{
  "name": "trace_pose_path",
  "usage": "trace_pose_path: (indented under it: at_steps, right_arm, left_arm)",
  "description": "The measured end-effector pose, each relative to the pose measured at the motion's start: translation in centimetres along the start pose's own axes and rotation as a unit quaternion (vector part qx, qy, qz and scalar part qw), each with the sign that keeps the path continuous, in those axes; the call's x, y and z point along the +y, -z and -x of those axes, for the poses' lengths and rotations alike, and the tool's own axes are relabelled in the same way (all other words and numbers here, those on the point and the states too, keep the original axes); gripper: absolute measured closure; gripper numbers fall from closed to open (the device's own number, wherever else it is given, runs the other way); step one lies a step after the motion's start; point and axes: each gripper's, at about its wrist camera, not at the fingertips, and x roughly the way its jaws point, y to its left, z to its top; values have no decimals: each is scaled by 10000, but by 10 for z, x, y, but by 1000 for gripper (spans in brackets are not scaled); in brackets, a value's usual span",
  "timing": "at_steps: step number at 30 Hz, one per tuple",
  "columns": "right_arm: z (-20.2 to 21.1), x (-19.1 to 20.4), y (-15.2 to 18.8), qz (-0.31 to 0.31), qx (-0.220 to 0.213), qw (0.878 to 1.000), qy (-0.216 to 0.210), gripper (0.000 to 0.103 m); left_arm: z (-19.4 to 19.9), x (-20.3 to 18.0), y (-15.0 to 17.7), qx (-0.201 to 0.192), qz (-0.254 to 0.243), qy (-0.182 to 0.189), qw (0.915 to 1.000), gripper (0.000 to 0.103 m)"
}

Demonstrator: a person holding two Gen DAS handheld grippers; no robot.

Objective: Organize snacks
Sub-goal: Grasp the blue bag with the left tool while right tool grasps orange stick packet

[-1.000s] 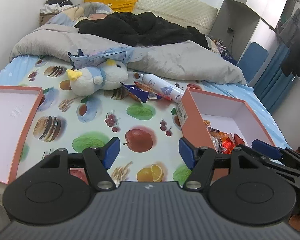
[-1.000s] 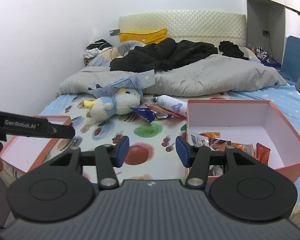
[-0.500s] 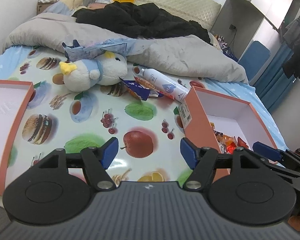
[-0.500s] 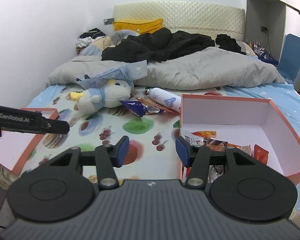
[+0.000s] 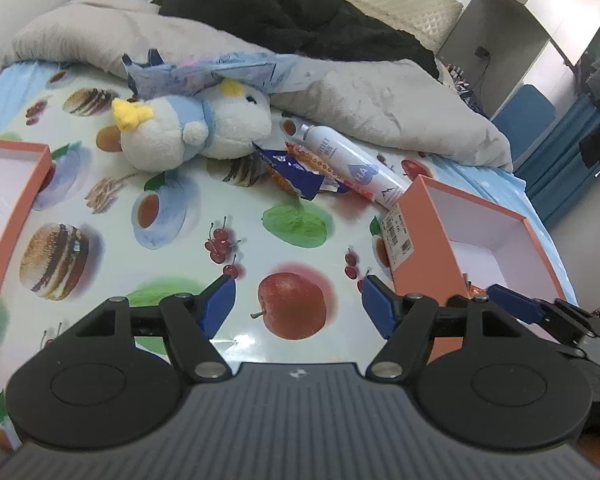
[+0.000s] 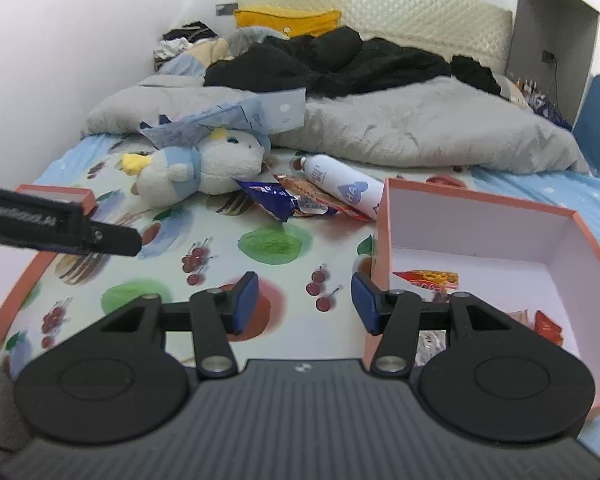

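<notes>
Snacks (image 5: 300, 176) beside plush toy (image 5: 192, 132) look nearer than before; left gripper (image 5: 296, 306) spread, nothing between, right gripper (image 6: 302, 300) spread too.

Both grippers moved forward and down over bed. Left gripper (image 5: 298, 300): jaws slightly wider than second ago, nothing between; plush (image 5: 192, 132), blue packet (image 5: 296, 176) and bottle (image 5: 348, 164) now larger, nearer in left wrist view; headboard mostly gone from frame top. Right gripper (image 6: 302, 302): gap unchanged; box (image 6: 476, 224) and packet (image 6: 276, 198) nearer; left gripper's finger (image 6: 80, 230) higher in frame.
</notes>
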Motion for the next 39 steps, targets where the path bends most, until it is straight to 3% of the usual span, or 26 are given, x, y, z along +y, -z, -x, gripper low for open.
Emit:
trace_pose_path:
  at_steps: [8, 17, 24, 34, 39]
  right_arm:
    - [-56, 6, -13, 338, 185, 9993, 40, 49]
    - [-127, 10, -40, 798, 243, 9961, 280, 50]
    - [-176, 18, -59, 1135, 355, 9919, 454, 50]
    - [-226, 22, -67, 1571, 412, 9849, 603, 51]
    - [-250, 20, -68, 1683, 642, 9815, 649, 64]
  left_arm:
    - [-52, 21, -15, 154, 326, 100, 9993, 28]
    - [-128, 36, -57, 142, 800, 549, 9952, 28]
    - [-177, 51, -88, 40, 1250, 796, 9890, 28]
    - [-226, 69, -102, 37, 1881, 1082, 9762, 29]
    - [-250, 68, -108, -1, 1972, 1031, 9749, 29]
